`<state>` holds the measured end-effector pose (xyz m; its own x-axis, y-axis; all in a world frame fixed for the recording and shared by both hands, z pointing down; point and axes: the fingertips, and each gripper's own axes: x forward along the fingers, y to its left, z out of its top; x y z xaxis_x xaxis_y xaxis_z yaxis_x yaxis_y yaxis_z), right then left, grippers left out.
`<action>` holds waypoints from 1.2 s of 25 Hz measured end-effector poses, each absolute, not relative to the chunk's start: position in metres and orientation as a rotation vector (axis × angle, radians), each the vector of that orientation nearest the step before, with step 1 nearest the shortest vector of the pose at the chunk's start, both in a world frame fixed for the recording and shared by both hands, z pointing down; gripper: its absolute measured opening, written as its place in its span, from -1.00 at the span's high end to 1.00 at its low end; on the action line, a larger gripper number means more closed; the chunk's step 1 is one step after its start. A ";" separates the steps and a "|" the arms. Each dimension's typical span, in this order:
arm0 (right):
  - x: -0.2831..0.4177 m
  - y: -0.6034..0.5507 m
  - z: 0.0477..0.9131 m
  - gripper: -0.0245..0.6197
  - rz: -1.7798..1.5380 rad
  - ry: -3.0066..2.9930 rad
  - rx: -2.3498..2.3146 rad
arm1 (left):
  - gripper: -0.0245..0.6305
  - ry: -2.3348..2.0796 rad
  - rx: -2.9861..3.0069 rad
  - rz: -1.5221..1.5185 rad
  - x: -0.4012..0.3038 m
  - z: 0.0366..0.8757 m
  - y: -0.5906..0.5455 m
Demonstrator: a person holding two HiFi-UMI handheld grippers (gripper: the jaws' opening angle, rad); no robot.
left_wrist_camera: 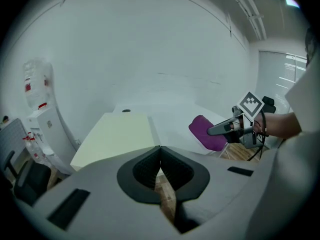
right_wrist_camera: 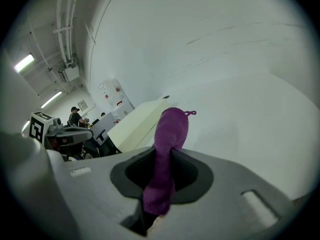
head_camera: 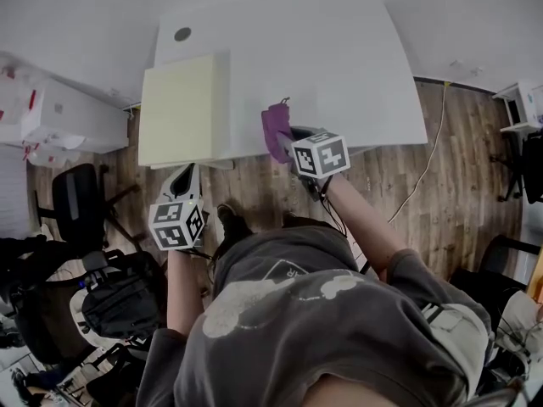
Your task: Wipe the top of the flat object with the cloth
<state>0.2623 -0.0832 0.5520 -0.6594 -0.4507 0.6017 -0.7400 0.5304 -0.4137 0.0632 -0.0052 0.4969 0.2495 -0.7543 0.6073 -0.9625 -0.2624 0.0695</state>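
Two claws are held out ahead of the person, each on a bare forearm reaching forward from a grey sleeve; the hands are hidden under the marker cubes in the head view. The right claw (head_camera: pixel 282 140) (right_wrist_camera: pixel 164 153) is clamped on a purple cloth (head_camera: pixel 274 124) (right_wrist_camera: pixel 169 131) at the near edge of the white table (head_camera: pixel 339 66). The cloth stands up between the jaws, and its lower end runs down out of sight between them. In the head view the cloth covers the jaw tips.

The left claw (head_camera: pixel 183 176) (left_wrist_camera: pixel 160 150) is pressed together, tips meeting, with nothing between them. It hovers over the wooden floor (head_camera: pixel 246 185), just near of the table's left part and apart from everything on it.

The pale yellow flat board (head_camera: pixel 180 108) (left_wrist_camera: pixel 117 136) (right_wrist_camera: pixel 136 123) lies flat on the left of the table, left of the cloth and not touching it. Its left side seems to reach past the table edge, though that is hard to judge. A small dark round disc (head_camera: pixel 182 34) sits at the far left corner. The person's head is cut off at the bottom of the head view.
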 end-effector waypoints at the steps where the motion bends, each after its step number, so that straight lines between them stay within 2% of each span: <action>1: 0.268 -0.081 0.554 0.70 0.941 -2.347 0.971 | 0.93 -1.559 2.099 0.650 0.071 0.497 -0.002; 18: 0.350 -0.058 0.564 0.70 1.014 -2.272 1.125 | 0.93 -1.443 2.277 0.561 0.149 0.478 0.003; 30: 0.330 0.029 0.557 0.70 0.994 -2.256 1.167 | 0.93 -1.377 2.290 0.409 0.143 0.478 0.085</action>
<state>0.3302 0.0293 0.5570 -0.5648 -0.5309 0.6318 -0.8245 0.3947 -0.4054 0.1426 0.0855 0.4778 0.4620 -0.7580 0.4605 -0.8865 -0.4109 0.2130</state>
